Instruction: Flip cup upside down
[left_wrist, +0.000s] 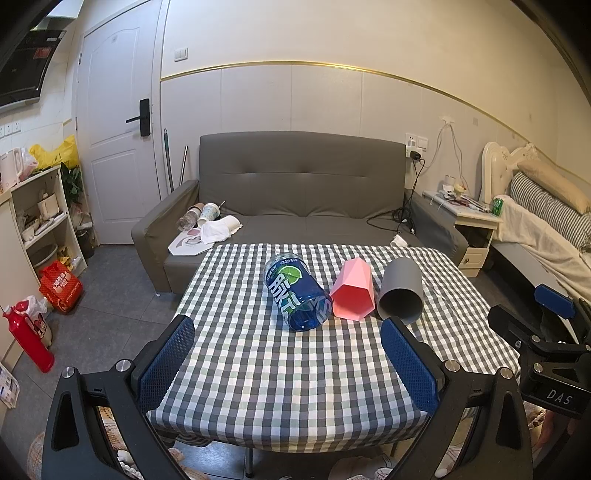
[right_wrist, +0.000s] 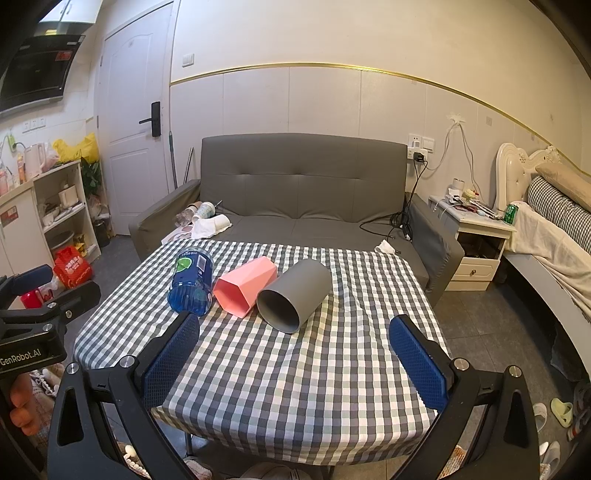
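Cups lie on their sides mid-table toward the far edge: grey cylindrical plastic cup (right_wrist: 293, 297), pink faceted cup (right_wrist: 243, 286), blue labelled bottle-cut cup (right_wrist: 192, 282). Both claws, left (left_wrist: 288, 360) and right (right_wrist: 293, 356), hover apart, empty. Approach step; next needs a grasp.

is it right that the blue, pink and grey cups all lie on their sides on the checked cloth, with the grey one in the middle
Not quite. All three lie on their sides on the checked cloth, but the pink cup is in the middle. The grey cup lies at the right end and the blue cup at the left, as the right wrist view shows.
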